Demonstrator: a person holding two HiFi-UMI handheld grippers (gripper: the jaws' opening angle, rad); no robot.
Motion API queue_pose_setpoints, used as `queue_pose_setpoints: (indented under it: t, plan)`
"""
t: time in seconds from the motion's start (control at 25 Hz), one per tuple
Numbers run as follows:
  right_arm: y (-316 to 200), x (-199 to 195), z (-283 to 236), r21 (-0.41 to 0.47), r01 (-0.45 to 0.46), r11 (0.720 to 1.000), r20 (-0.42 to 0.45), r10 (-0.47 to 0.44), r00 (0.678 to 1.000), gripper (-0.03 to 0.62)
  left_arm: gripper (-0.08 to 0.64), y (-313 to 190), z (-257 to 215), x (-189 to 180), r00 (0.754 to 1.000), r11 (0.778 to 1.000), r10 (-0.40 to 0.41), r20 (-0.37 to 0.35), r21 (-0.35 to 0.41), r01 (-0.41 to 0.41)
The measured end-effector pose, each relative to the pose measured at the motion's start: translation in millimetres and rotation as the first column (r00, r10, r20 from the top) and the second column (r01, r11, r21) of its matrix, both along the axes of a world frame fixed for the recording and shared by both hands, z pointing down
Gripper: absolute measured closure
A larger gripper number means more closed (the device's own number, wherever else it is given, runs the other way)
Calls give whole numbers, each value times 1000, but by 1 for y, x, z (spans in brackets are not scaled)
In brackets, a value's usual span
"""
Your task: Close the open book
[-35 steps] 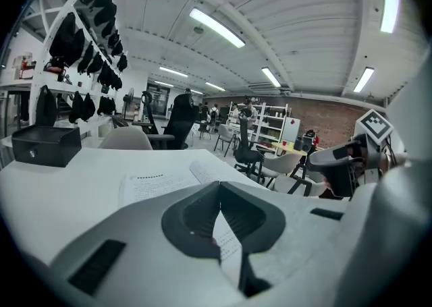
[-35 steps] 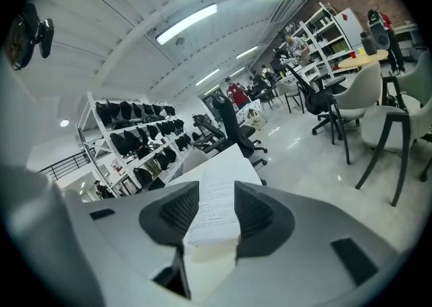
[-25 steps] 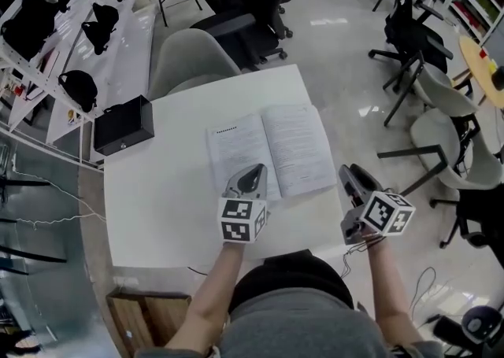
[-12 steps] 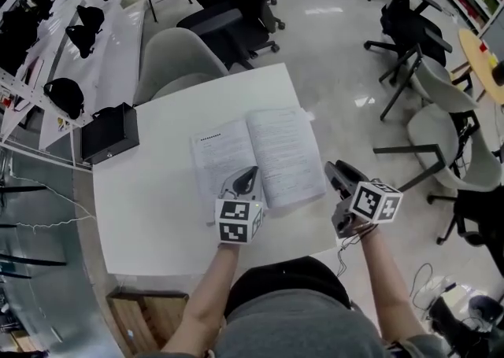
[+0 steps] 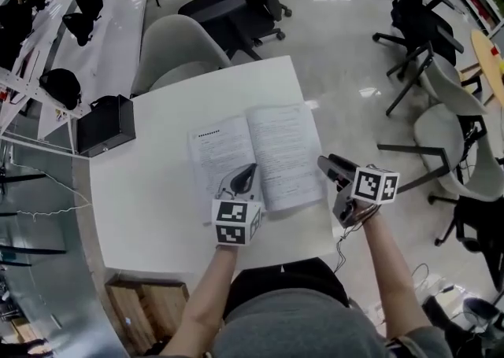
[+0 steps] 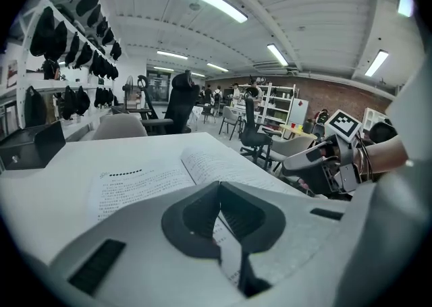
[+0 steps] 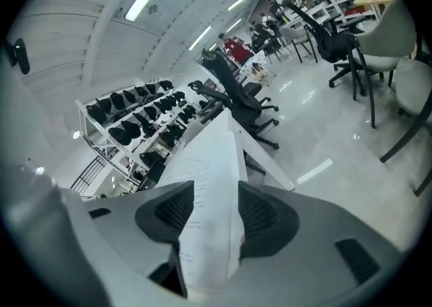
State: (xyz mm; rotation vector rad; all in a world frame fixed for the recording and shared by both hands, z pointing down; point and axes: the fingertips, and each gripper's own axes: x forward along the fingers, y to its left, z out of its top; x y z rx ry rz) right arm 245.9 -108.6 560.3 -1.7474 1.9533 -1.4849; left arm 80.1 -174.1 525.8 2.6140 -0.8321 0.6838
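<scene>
Book: the book point(image 5: 256, 156) lies wide open on the white table point(image 5: 150, 199), print side up, with its spine running away between the two grippers
Left gripper: the left gripper point(image 5: 250, 169) is clenched, its jaws meeting at the tips with nothing caught in them; its nose is down over the near part of the left page, just left of the spine
Ahead of the left gripper: printed lines of the left page fill the space right in front of the closed tips, and the other gripper shows off to its right, at the book's outer edge
Right gripper: the right gripper point(image 5: 324, 163) is released, jaws standing wide — they have just been opening — and it sits at the outer edge of the right page, close to the near corner
Between the right jaws: the edge of the right page runs up the gap; one of the pads point(image 7: 172, 208) stands clear of the paper, the other sits just beside it, and neither squeezes
Black box: a black box point(image 5: 106, 124) sits on the table well off to the left of the left gripper
Chairs: a grey chair point(image 5: 177, 49) stands beyond the table, ahead of the left gripper, with a black office chair point(image 5: 236, 6) farther on
</scene>
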Motion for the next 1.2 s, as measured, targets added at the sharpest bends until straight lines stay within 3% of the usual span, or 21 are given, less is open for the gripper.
queue_pose_setpoints:
  t: [0.36, 0.76, 1.0, 1.2]
  plan:
    - [-15, 2, 19, -49, 85, 995, 19, -85, 996, 364, 554, -6, 6, 1, 1000, 999, -25, 4, -20, 25]
    - [-21, -6, 37, -80, 180, 980, 115, -170, 979, 350, 554, -10, 9, 1, 999, 998, -50, 11, -29, 50]
    - [-22, -8, 35, -80, 200, 976, 138, -188, 972, 377, 554, -10, 8, 1, 998, 998, -59, 12, -31, 59]
    - [-25, -12, 31, -76, 235, 969, 74, -230, 970, 427, 554, -10, 9, 2, 998, 998, -61, 19, -30, 61]
